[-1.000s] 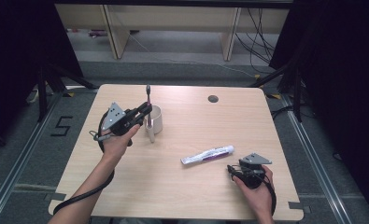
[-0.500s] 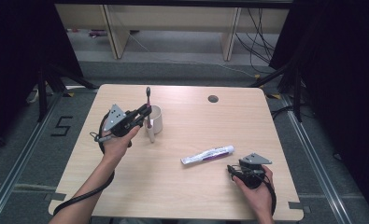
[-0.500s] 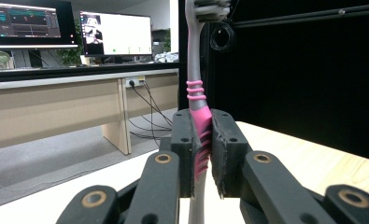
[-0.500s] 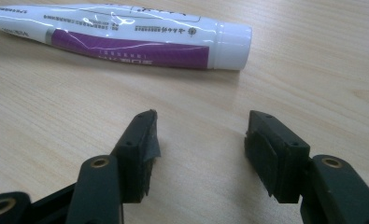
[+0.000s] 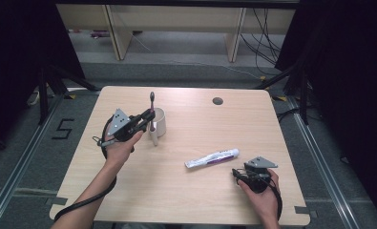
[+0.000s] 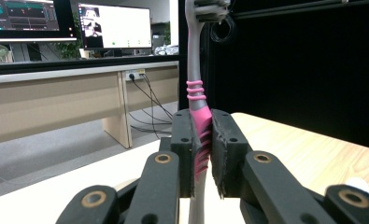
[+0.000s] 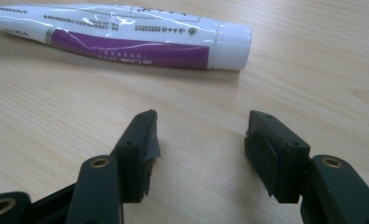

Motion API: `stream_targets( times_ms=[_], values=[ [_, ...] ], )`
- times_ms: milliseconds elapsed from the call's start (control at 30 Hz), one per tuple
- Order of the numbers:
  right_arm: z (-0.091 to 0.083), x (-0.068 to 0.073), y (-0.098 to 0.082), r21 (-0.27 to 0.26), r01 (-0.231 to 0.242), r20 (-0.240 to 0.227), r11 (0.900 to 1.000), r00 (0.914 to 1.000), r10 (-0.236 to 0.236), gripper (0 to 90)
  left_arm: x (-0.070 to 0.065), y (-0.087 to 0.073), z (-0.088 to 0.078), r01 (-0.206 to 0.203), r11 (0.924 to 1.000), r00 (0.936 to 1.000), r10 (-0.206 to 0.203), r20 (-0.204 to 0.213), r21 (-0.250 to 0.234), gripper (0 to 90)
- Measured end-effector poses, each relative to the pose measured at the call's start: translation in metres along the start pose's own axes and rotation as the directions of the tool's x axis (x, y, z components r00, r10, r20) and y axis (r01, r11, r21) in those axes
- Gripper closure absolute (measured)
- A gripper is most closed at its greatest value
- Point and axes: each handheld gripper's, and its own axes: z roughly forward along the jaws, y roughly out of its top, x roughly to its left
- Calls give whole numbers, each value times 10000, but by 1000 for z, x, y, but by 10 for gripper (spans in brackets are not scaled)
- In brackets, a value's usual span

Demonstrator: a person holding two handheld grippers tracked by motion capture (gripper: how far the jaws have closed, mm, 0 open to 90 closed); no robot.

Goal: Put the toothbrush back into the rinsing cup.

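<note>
Table [image 5: 186, 191] of pale wood is carrying everything here, with a small dark round hole [image 5: 217, 100] sitting near its far edge. White cup [image 5: 158, 122] is standing upright on the left half of the table, well apart from the toothpaste tube [image 5: 212, 158], which is lying flat on the right half with its cap end pointing away from the cup.

Left tongs [image 5: 148, 118] are hovering just beside the cup, held up off the table by the person's left hand [image 5: 121, 145], and they are clenching a toothbrush [image 5: 152, 119]. In the left gripper view the two black jaws are pressing on the pink ribbed part of the toothbrush [image 6: 201, 135], which is standing upright between them, its grey neck rising to the bristle head at the top edge. In the high view the brush head is showing above the cup's rim while the lower end of the handle is hanging down in front of the cup.

Right tongs [image 5: 238, 172] are resting low near the table's right front, held by the right hand [image 5: 260, 195], just beside the tube. In the right gripper view the right tongs [image 7: 201, 144] are standing released, jaws apart over bare wood, with the toothpaste tube [image 7: 126, 37] lying across just beyond them, not touching.
</note>
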Motion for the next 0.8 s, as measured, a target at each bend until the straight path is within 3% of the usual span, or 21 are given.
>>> stream_targets(
  times_ms=[800],
  values=[
    [0, 1, 0, 94, -60, -82, 9999, 9999, 60, 440, 0, -13, -1, -9, 9993, 10000, 12, -97, 386, 798]
  ],
)
